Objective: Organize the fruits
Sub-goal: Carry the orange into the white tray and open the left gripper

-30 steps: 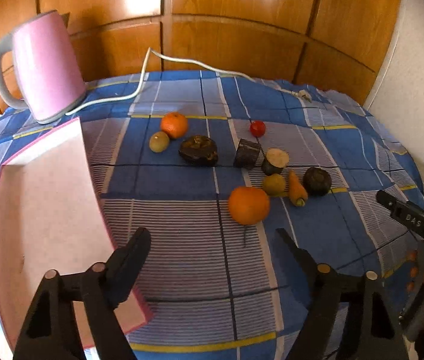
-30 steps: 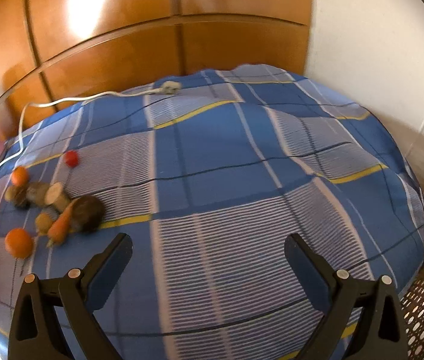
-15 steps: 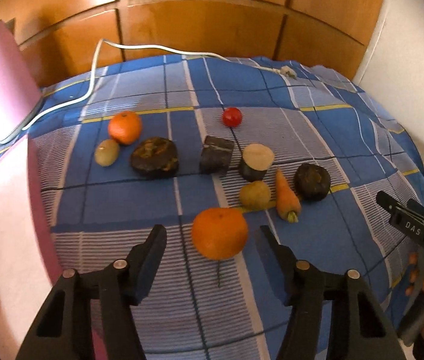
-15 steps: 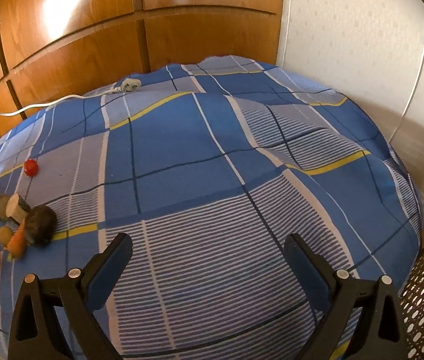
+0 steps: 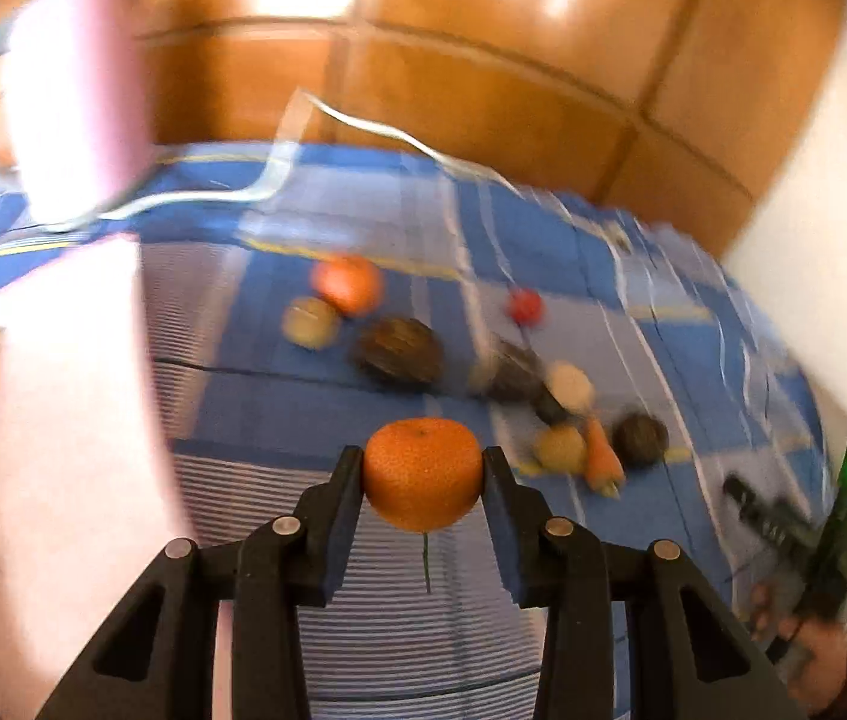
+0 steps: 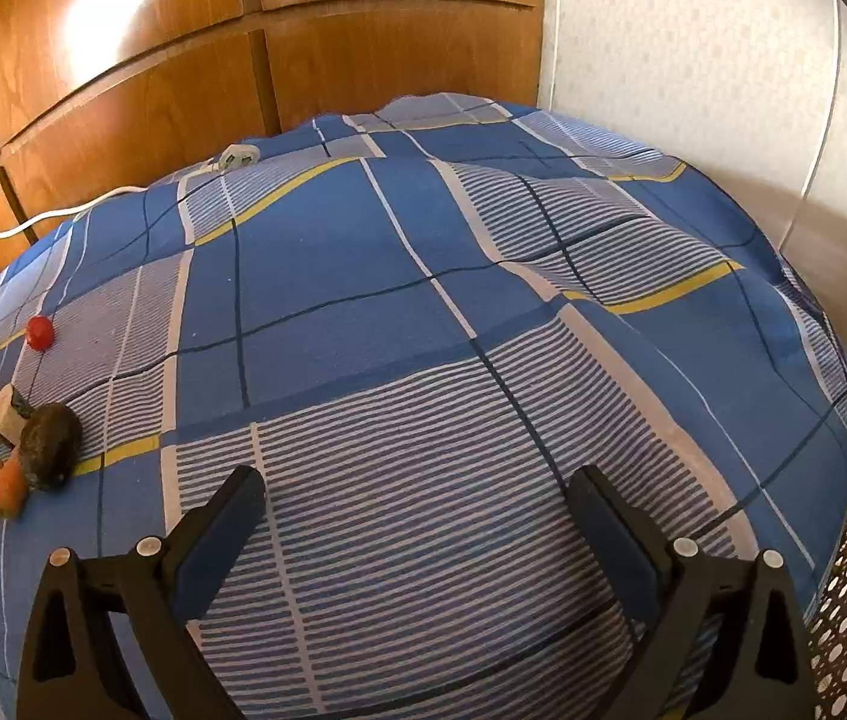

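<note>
Your left gripper point(image 5: 422, 471) has just closed onto the round orange mandarin point(image 5: 422, 473), above the blue checked bedcover point(image 6: 453, 360) before wooden panelling point(image 6: 123, 90). Your right gripper point(image 6: 417, 516) gapes empty.

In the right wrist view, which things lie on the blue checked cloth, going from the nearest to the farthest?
Carrot → dark round fruit → small red fruit → white plug at the cloth's far edge. The cut pieces beside the dark fruit overlap, so I leave them out.
</note>
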Demonstrator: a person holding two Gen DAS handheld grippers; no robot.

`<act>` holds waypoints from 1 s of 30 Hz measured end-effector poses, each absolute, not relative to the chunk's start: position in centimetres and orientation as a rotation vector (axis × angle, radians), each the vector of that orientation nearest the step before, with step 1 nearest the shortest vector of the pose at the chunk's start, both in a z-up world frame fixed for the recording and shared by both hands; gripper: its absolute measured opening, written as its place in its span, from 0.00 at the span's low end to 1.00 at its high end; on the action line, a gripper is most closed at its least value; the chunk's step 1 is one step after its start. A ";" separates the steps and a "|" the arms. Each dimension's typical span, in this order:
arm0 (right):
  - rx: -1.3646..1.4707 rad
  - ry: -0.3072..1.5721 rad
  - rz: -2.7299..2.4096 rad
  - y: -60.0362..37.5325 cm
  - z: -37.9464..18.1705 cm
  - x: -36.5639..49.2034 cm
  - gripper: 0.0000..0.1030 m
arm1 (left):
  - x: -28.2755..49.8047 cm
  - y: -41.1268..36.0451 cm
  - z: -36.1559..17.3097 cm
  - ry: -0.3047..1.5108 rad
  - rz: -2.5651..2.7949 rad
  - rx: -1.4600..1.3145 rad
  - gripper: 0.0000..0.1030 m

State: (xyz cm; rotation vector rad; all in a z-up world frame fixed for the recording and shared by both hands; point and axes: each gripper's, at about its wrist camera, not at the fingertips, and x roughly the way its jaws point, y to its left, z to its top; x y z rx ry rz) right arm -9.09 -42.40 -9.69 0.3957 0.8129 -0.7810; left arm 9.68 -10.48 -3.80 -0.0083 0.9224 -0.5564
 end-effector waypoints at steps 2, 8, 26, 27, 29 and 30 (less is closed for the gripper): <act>0.390 0.807 -0.787 -42.3 -9.7 -9.1 1.00 | 10.6 -7.5 -2.9 0.899 -0.472 -0.046 0.39; 0.378 0.794 -0.803 -42.2 -9.8 -9.1 1.00 | 14.0 1.4 -3.1 0.896 -0.210 -0.133 0.39; 0.366 0.803 -0.815 -42.0 -9.8 -9.1 1.00 | 13.5 8.5 -5.5 0.878 0.028 -0.151 0.56; 0.366 0.804 -0.815 -42.0 -9.8 -9.1 1.00 | 13.0 8.5 -5.3 0.869 0.031 -0.154 0.57; 0.367 0.806 -0.813 -42.0 -9.8 -9.1 1.00 | 11.7 8.5 -4.8 0.855 0.033 -0.156 0.59; 0.367 0.807 -0.812 -42.0 -9.8 -9.1 1.00 | 11.1 8.5 -4.7 0.852 0.031 -0.157 0.60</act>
